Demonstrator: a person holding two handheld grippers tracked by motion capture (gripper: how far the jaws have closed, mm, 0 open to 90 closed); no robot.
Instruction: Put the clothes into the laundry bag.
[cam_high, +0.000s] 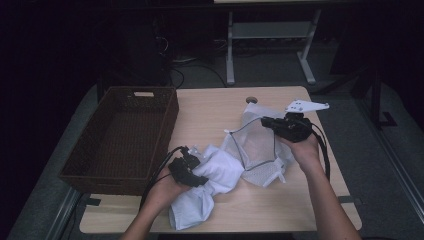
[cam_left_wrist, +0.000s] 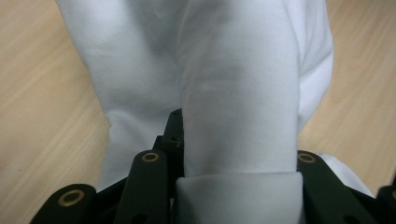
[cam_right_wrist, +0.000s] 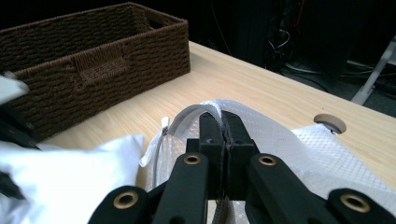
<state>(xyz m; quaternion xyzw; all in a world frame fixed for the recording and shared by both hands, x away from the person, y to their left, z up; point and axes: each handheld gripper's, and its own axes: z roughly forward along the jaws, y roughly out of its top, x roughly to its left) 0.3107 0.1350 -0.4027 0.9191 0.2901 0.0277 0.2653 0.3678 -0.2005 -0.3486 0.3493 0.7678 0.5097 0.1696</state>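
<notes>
Left hand-held gripper (cam_high: 192, 170) clamps white cloth (cam_high: 210, 185) | right hand-held gripper (cam_high: 267, 122) pinches mesh bag (cam_high: 257, 145)

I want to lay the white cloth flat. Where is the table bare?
Bare wood lies between the basket and the mesh bag, toward the far edge, and along the near right edge of the table. The middle is crowded by cloth and bag.
</notes>
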